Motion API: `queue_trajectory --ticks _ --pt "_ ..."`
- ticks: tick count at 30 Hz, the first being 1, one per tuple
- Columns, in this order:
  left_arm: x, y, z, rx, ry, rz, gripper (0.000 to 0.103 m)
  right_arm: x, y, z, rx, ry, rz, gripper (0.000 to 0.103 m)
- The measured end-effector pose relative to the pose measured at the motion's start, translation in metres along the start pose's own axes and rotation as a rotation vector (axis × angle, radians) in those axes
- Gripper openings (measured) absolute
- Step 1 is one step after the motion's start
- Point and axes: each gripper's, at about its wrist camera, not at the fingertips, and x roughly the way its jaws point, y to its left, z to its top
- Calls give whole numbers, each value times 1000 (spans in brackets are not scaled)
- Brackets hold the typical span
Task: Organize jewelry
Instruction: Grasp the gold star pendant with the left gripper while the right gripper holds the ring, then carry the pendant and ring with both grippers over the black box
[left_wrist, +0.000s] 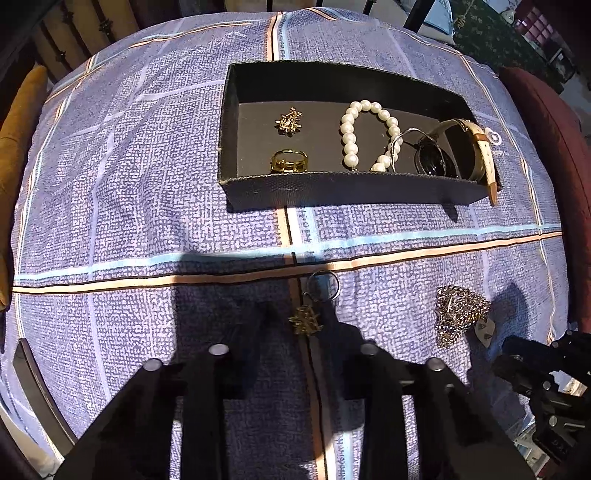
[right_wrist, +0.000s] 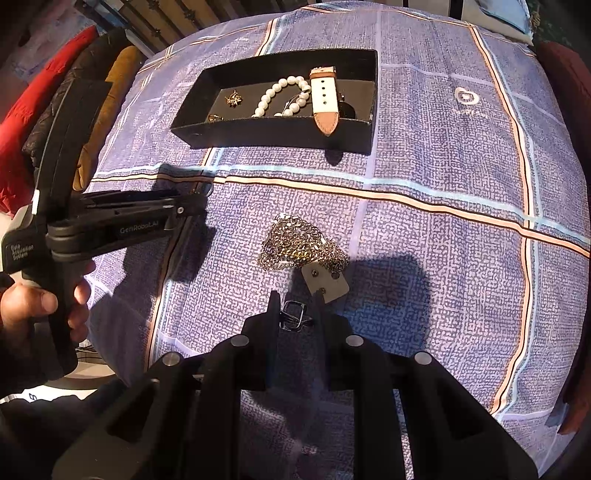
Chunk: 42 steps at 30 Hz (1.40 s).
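A black box (left_wrist: 332, 186) (right_wrist: 258, 133) on the blue cloth holds a gold brooch (left_wrist: 289, 120), a gold ring (left_wrist: 289, 161), a pearl bracelet (left_wrist: 354, 133) (right_wrist: 275, 94), sunglasses (left_wrist: 430, 158) and a white-strapped watch (left_wrist: 480, 147) (right_wrist: 325, 99). My left gripper (left_wrist: 301, 317) is open around a gold charm on a key ring (left_wrist: 308, 314). My right gripper (right_wrist: 295, 306) is closed on a small square silver ring (right_wrist: 295, 314). A heap of silver chain (right_wrist: 301, 245) (left_wrist: 456, 317) with a grey tag (right_wrist: 327, 284) lies just beyond it.
The blue checked cloth (left_wrist: 147, 166) covers a round table. A red chair back (left_wrist: 546, 155) stands at the right, and a mustard cushion (left_wrist: 18, 147) at the left. The left gripper's body (right_wrist: 110, 221) and the hand holding it show at the left of the right wrist view.
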Motion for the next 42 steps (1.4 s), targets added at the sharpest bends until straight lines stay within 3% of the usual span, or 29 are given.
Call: queue_trajectory --ticks 13,21,32,38,42 --pt "-33 10 -35 -16 -31 -113 17 -10 8 7 -36 -33 24 19" --pt "-53 5 -50 2 -49 -136 17 -22 11 11 -46 -68 41 19" --pt "-80 6 -19 5 -105 -154 17 -44 22 42 -78 -142 43 19" --pt "-93 4 23 3 -160 -160 17 -63 24 88 -99 -226 25 19" --pt "-92 5 51 3 -176 -147 17 -59 20 121 -108 -234 -7 19"
